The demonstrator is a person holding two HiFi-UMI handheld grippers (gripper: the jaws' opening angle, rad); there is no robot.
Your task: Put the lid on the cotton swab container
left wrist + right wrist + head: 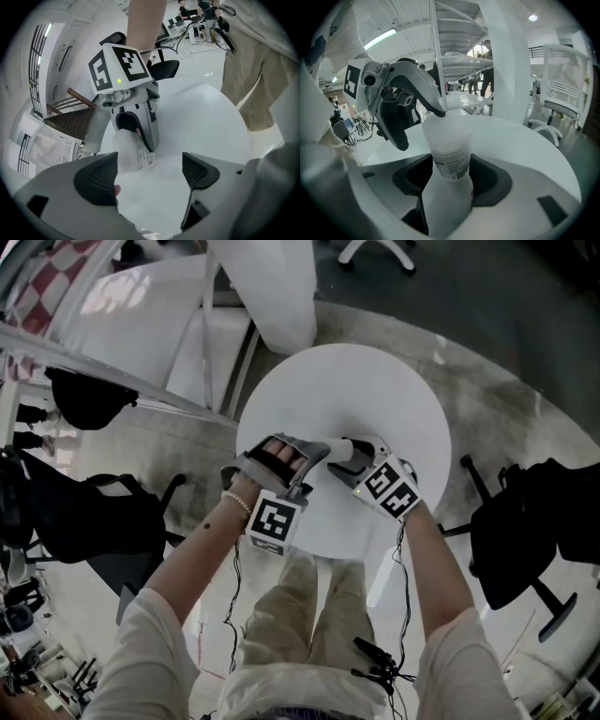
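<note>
The cotton swab container (449,154) is a frosted white tub with a printed label. My right gripper (451,179) is shut on its lower body and holds it over the round white table (394,399). A frosted lid (446,127) appears to sit on its top. My left gripper (149,176) is open with nothing between its pads. In the right gripper view, one of its fingertips (439,110) touches the lid's rim and the other hangs to the left. In the head view both grippers meet at the container (339,452), near the table's front.
The person's legs (309,615) stand at the table's near edge. A black office chair (534,540) is at the right and another (84,512) at the left. White shelving (141,315) stands beyond the table at the far left.
</note>
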